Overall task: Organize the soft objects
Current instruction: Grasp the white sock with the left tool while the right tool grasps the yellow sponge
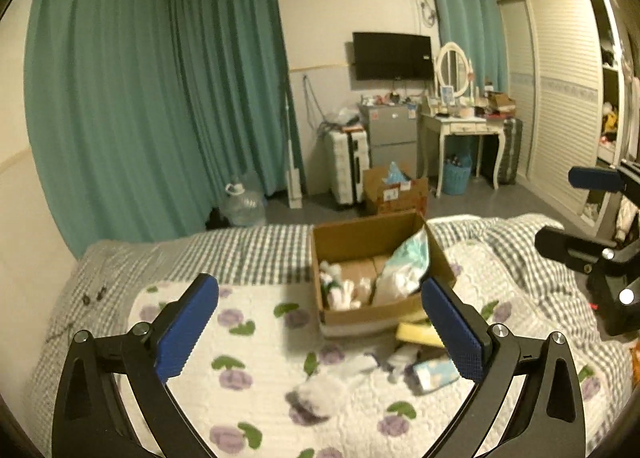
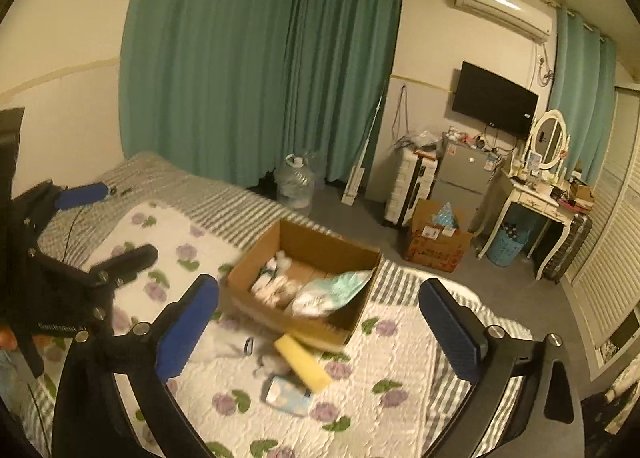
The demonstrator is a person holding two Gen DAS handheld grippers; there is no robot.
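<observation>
The cardboard box (image 2: 304, 278) on the bed (image 2: 400, 358) already holds some soft things (a pale packet too). A yellow sponge (image 2: 303, 362), perhaps socks, remain outside. Both tongs, left (image 1: 320, 332) and right (image 2: 318, 332), stand apart, empty.

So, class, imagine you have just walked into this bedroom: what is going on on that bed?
A person holds a two-finger gripper in each hand above the bed. The left gripper and right gripper are both open and hold nothing. An open cardboard box sits on the floral quilt and already holds a pale green packet and some white soft things. A yellow sponge, a small blue-and-white pack and a fluffy white item lie loose beside the box.
</observation>
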